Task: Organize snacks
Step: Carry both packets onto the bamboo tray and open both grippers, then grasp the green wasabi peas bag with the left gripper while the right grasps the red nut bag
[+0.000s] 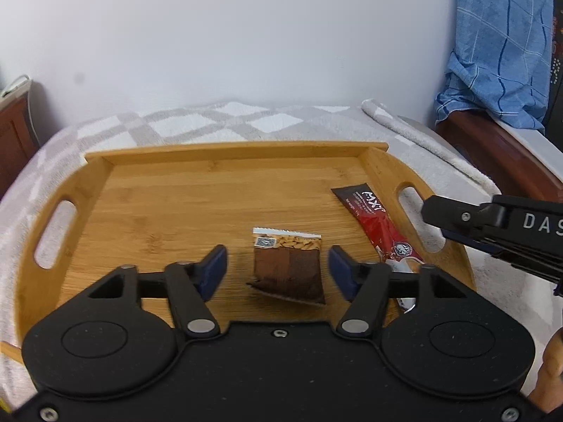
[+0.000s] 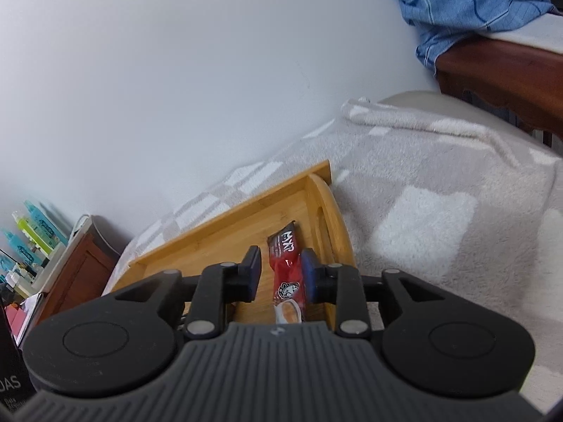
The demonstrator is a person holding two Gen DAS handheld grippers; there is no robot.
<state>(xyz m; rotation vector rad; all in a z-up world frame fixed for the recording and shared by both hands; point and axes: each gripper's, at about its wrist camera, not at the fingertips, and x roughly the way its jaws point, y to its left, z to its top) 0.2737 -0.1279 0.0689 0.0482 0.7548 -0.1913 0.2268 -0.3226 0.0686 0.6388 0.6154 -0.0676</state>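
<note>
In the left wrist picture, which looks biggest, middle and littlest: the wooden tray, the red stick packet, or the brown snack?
1. wooden tray, biggest by far
2. red stick packet
3. brown snack, shorter than the red stick packet but wider and nearer, so it's close

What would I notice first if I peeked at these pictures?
Probably the wooden tray on the fluffy checked blanket, with two snacks on it. A brown nut snack lies between the open left tongs, not squeezed. A long red packet lies by the tray's right handle, under the open right tongs. A blue cloth hangs in the top right corner.
</note>
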